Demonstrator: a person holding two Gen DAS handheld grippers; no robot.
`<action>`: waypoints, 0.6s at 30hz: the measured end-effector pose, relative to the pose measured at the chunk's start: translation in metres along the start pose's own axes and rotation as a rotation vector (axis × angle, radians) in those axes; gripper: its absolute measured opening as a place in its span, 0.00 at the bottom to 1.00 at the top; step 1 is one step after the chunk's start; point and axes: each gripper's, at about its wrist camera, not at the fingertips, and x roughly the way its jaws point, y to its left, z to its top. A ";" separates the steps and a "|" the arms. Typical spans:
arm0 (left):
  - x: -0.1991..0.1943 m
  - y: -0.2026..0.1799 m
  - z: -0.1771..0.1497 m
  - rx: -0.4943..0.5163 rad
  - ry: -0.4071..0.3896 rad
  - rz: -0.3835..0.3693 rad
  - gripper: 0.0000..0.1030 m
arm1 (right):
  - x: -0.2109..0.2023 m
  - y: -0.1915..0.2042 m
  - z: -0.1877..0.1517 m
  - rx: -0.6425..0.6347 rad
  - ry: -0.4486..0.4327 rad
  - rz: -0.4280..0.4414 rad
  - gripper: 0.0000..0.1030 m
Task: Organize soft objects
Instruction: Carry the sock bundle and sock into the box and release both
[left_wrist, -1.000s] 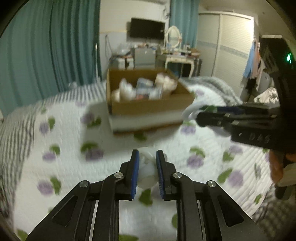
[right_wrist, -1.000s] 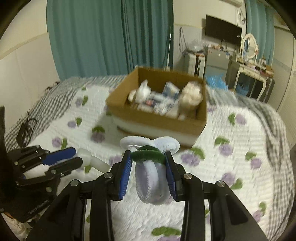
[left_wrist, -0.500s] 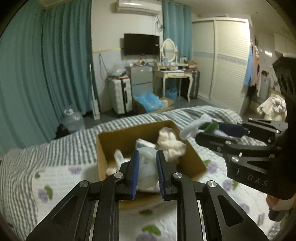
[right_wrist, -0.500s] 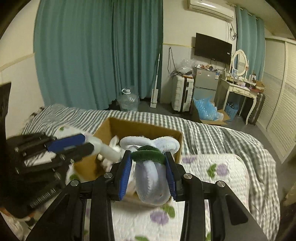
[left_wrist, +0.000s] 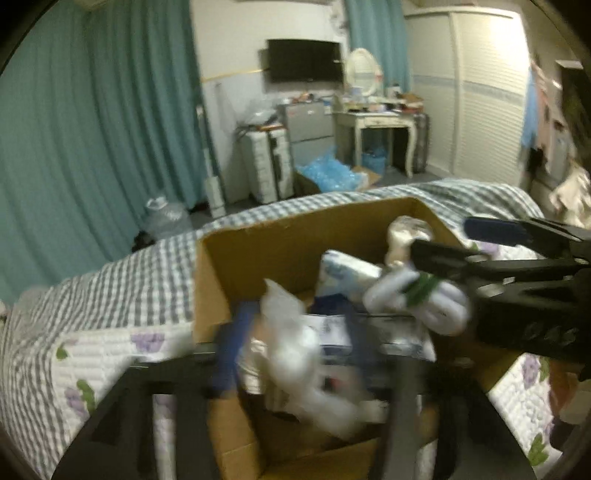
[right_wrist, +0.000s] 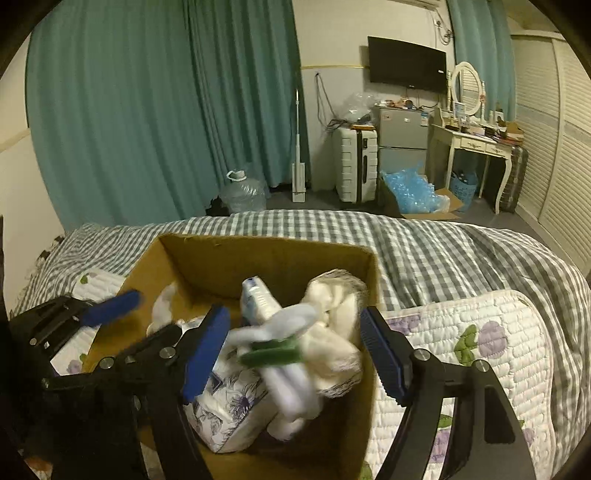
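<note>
A brown cardboard box (left_wrist: 280, 236) (right_wrist: 266, 258) sits on the bed, holding several soft things. My left gripper (left_wrist: 295, 343) is open over the box; a blurred white soft item (left_wrist: 295, 354) hangs loose between its blue pads. My right gripper (right_wrist: 295, 354) is open over the box; the pale blue plush with a green band (right_wrist: 284, 350) lies loose between its pads, blurred. That plush (left_wrist: 421, 299) also shows in the left wrist view below the right gripper (left_wrist: 480, 243). The left gripper (right_wrist: 122, 314) shows at left in the right wrist view.
The box holds a floral tissue pack (right_wrist: 229, 406), a cream plush (right_wrist: 336, 321) and a white-blue packet (left_wrist: 347, 273). The bed has a white floral quilt (right_wrist: 480, 339) over a grey checked cover (right_wrist: 424, 251). Teal curtains, a suitcase and a dresser stand beyond.
Both grippers moved down over the box and opened. The white item and the blue plush left the pads and are dropping into the box.
</note>
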 end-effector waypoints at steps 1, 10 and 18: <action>0.000 0.003 -0.001 -0.021 0.003 0.010 0.73 | -0.005 -0.003 0.001 0.003 -0.007 -0.006 0.71; -0.076 0.010 0.022 -0.106 -0.078 0.064 0.74 | -0.117 -0.015 0.027 -0.004 -0.133 -0.058 0.76; -0.216 0.007 0.044 -0.133 -0.316 0.081 0.90 | -0.259 0.004 0.035 -0.096 -0.332 -0.122 0.94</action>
